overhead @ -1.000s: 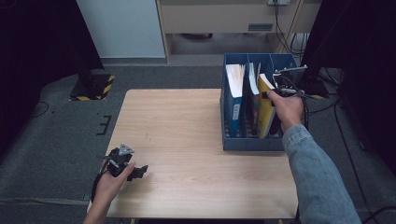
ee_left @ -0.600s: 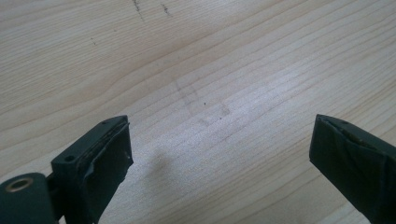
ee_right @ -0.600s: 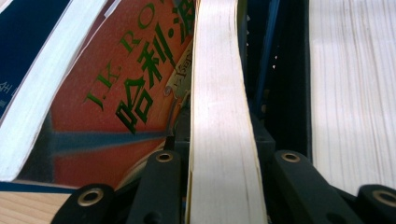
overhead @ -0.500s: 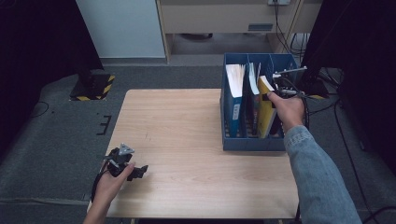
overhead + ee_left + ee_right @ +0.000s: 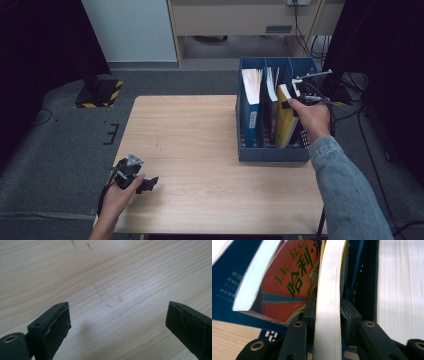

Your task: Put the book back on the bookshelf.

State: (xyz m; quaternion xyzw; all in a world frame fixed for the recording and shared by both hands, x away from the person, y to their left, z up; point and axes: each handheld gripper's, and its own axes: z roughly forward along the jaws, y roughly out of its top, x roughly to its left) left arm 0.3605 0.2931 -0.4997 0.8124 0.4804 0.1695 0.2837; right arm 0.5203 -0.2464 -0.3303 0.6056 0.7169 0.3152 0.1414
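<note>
Yellow book [image 5: 285, 116] gripped in the blue file box [image 5: 272, 153]
Right gripper [image 5: 327, 315] jaws clamp its page edge; left gripper [image 5: 117, 325] gapes, holding nothing, over the table [image 5: 200, 150].

1 wooden table [image 5: 200, 145] is being seen, with 1 blue file rack [image 5: 272, 152] standing on it. 3 books are being counted upright in the rack: 1 blue book [image 5: 250, 112], 1 white-edged book [image 5: 270, 85] and 1 yellow book [image 5: 286, 117]. 2 grippers are being counted: the left gripper [image 5: 150, 183] and the right gripper [image 5: 327, 315].
</note>
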